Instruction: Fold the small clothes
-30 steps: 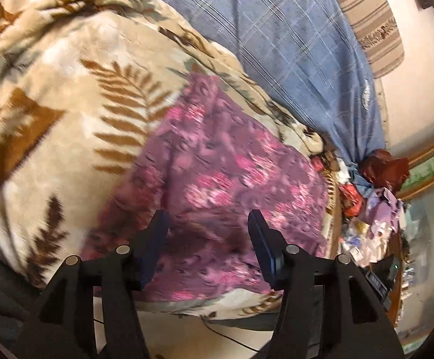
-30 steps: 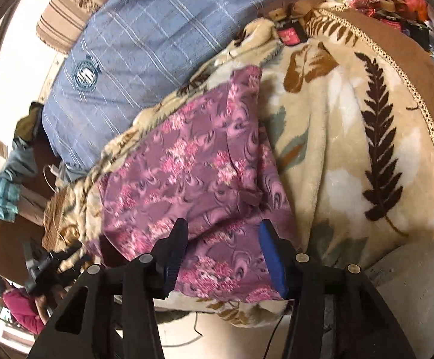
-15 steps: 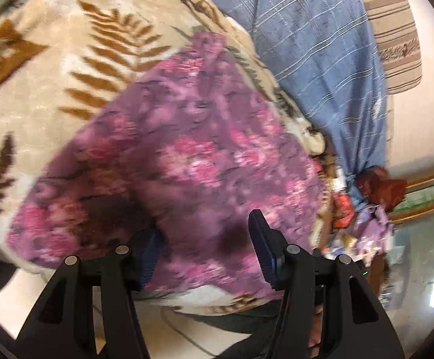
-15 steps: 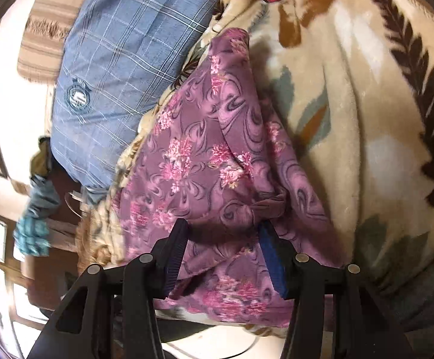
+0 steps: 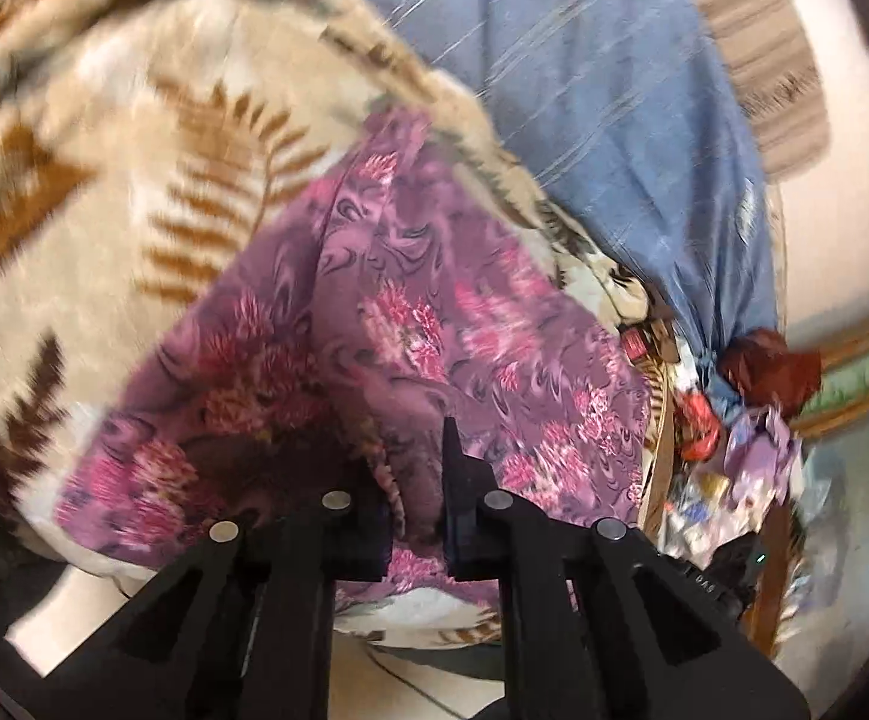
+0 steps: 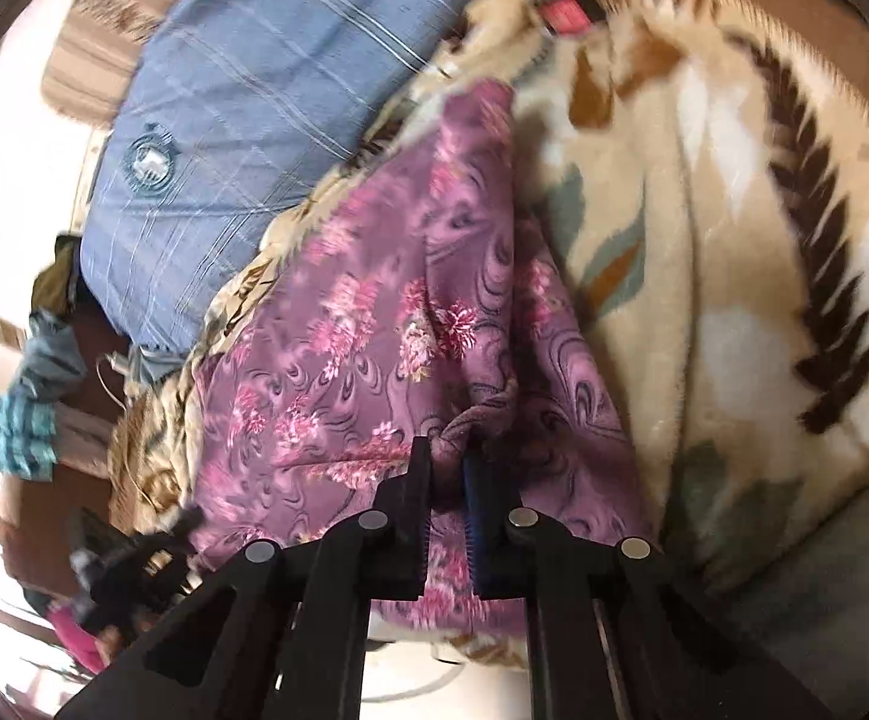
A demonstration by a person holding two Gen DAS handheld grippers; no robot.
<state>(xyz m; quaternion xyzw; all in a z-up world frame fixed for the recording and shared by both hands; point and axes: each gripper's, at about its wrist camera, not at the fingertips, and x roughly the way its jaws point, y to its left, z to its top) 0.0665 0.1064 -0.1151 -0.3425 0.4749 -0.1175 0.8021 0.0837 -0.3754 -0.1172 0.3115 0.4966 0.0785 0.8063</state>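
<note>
Your left tongs (image 5: pixel 416 474) are closing on the near edge of the purple floral garment (image 5: pixel 410 324) — a bunched fold of the cloth sits pinched between the two black fingers. Your right tongs (image 6: pixel 447 480) are closing too, with a gathered ridge of the same purple floral garment (image 6: pixel 386 348) squeezed between the black finger and the blue-padded one.

The garment lies spread on a cream blanket with brown fern leaves (image 5: pixel 134 192), reaching from both tongs away up the bed to a narrow tip. From the left tongs, the blanket spreads to the left and ahead; from the right tongs, the blanket (image 6: pixel 734 252) spreads to the right. Beyond the garment's far tip lies a blue checked cloth with a round badge (image 6: pixel 242 72) — ahead and to the right of the left tongs, ahead and to the left of the right ones. Both views are blurred, so the finer folds of the cloth are hard to make out.
</note>
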